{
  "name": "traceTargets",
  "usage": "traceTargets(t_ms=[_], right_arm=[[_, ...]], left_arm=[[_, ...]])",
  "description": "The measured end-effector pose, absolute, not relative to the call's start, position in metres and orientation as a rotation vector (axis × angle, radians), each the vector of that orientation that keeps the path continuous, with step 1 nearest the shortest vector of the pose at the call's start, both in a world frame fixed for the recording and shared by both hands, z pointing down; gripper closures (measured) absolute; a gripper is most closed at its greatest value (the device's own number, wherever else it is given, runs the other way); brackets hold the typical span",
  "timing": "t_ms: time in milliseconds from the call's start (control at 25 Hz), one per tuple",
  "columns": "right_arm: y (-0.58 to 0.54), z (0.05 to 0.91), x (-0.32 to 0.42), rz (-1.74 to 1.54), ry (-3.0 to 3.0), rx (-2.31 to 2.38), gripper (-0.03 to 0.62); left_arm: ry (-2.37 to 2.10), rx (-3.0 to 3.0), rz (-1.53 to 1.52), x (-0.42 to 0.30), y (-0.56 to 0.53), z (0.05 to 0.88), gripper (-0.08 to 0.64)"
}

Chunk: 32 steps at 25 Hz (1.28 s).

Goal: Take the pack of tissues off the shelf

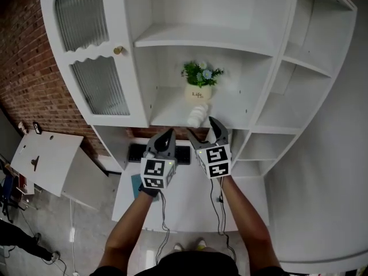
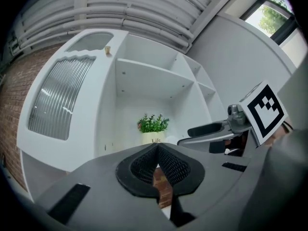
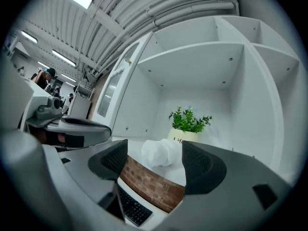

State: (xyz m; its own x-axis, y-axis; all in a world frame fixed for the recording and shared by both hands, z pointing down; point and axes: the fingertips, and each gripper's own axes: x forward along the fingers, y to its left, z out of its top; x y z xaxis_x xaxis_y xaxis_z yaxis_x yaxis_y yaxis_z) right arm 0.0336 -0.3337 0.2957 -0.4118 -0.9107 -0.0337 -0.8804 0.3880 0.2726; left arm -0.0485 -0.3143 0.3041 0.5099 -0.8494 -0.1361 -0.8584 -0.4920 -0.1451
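The white cabinet [image 1: 270,68] fills the view ahead, its front curved and its bays open. The middle shelf [image 1: 167,114] is a wide bay with an upright wall on each side and another board well above it. To the plant's left and right the board is bare. Under the shelf a strip of brick shows, and below that lies a white tabletop [image 1: 190,206] with a dark keyboard [image 1: 135,152] at its back. A ribbed-glass door [image 1: 98,85] with a scalloped rail closes the bay on the left.

Both grippers hang in front of the shelf's front edge, side by side and close together. The right gripper [image 1: 203,129] is spread wide. In its own view the tissues [image 3: 161,153] show between the two pads but lie beyond them, untouched. The left gripper [image 1: 168,133] is pressed together with nothing in it, and it touches nothing.

The gripper pads are black and finely gridded, on smooth grey bodies. Each body carries a cube with black-and-white markers.

The plant [image 1: 201,80] has green leaves and small pale-blue flowers in a cream pot. It stands mid-shelf.

The tissues are a soft, crumpled white bundle. They lie on the shelf just in front of the pot, near the front edge. Whether they touch the pot cannot be told.

A small brass knob [image 1: 118,50] sits on the door's frame.
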Motion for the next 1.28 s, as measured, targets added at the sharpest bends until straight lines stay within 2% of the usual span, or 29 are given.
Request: traceTargets(t_ms=[760,1080,1120,1280], right_arm=[[-0.384,0.302,0.034,-0.315,-2.452,1.603,0.283],[-0.385,0.303,0.039,-0.290,-2.457,1.594,0.362],[-0.384,0.303,0.040,-0.296,-2.453,1.599,0.408],[-0.384,0.303,0.040,-0.317,-2.446,1.597,0.423]], left_arm=[[1.470,-2.580,0.075,-0.045,-0.334,0.308,0.543],[1.464,-2.584,0.081,-0.041,-0.337,0.309,0.543],[1.462,-2.584,0.081,-0.040,-0.337,0.309,0.543],[1.462,-2.589,0.083,-0.037,-0.336,0.310,0.543]])
